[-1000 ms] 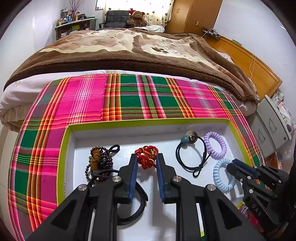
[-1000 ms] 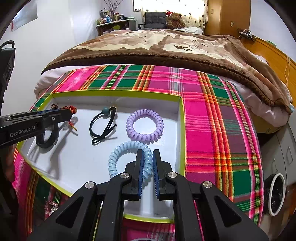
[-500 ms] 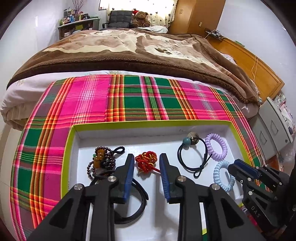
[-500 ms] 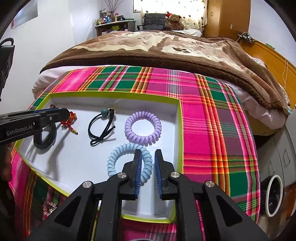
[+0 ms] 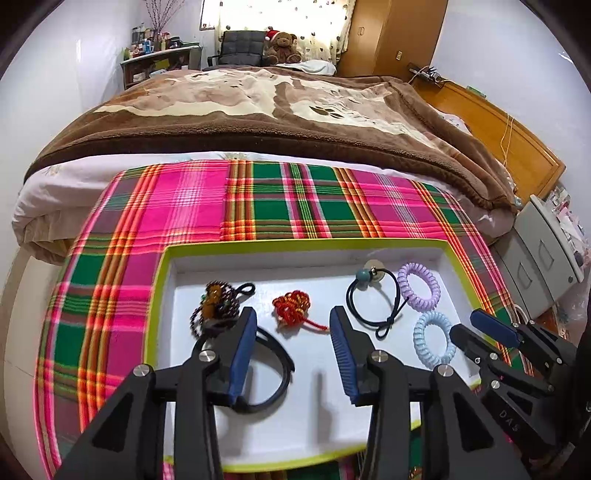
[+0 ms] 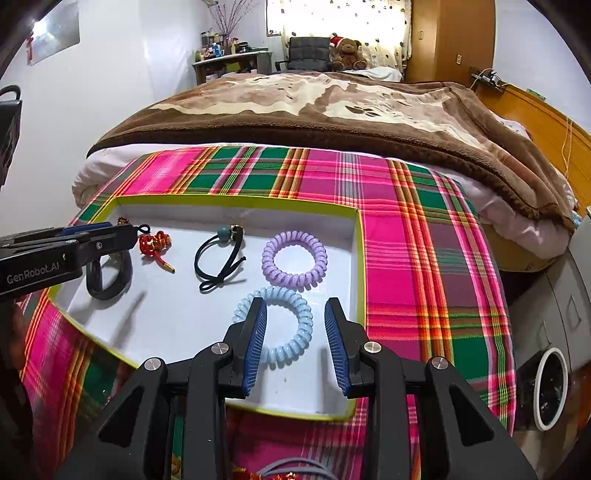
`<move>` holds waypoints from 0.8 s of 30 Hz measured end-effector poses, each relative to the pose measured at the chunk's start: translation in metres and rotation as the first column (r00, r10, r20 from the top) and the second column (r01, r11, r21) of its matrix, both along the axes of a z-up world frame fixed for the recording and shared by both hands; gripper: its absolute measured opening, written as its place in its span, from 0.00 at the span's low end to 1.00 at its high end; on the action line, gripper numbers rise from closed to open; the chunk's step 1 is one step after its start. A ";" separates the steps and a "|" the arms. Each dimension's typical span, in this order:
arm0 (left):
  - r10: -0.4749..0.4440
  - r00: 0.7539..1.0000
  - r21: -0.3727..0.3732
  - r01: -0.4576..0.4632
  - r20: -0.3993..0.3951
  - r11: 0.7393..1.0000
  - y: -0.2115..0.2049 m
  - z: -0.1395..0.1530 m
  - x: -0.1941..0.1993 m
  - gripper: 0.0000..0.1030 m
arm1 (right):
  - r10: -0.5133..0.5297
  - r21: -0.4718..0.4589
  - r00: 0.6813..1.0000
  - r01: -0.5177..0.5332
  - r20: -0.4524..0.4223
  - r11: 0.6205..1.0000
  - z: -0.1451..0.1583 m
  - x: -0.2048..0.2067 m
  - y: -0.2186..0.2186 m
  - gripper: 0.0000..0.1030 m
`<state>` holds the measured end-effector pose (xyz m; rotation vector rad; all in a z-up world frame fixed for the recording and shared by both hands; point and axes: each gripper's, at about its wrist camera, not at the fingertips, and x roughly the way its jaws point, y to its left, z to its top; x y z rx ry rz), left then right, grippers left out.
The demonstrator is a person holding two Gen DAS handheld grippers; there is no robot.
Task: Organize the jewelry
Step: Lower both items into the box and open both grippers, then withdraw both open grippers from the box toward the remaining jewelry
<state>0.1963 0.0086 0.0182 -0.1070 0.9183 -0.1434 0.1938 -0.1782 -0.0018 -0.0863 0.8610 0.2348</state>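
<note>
black grippers point(image 5: 293, 350), blue ribbed pads point(image 6: 255, 347)

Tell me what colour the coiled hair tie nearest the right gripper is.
Pale blue; the coiled hair tie shows best in the right wrist view.

You get bright, even daylight from the curtained window point(image 5: 280, 22) at the far end, which is blown out to near white. Below that window the plaid cloth point(image 5: 192, 206) looks saturated and crisp. The white tray point(image 5: 306, 428) shows soft, short shadows under its contents and no harsh glare. Straight lines bow strongly toward the edges, and the corners fall to black.
</note>
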 end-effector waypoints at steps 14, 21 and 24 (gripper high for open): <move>0.012 0.999 0.004 -0.012 0.050 1.000 0.006 0.017 -0.042 0.43 | 0.006 0.032 0.999 -0.008 0.049 0.999 0.019 -0.033 0.002 0.33; 0.022 0.998 -0.012 -0.021 0.051 1.000 0.011 0.016 -0.062 0.43 | 0.000 0.074 0.998 -0.006 0.070 0.997 0.025 -0.054 -0.003 0.33; 0.021 0.998 -0.020 -0.020 0.053 1.000 0.013 0.014 -0.075 0.43 | 0.003 0.085 0.997 -0.011 0.083 0.996 0.028 -0.065 -0.010 0.33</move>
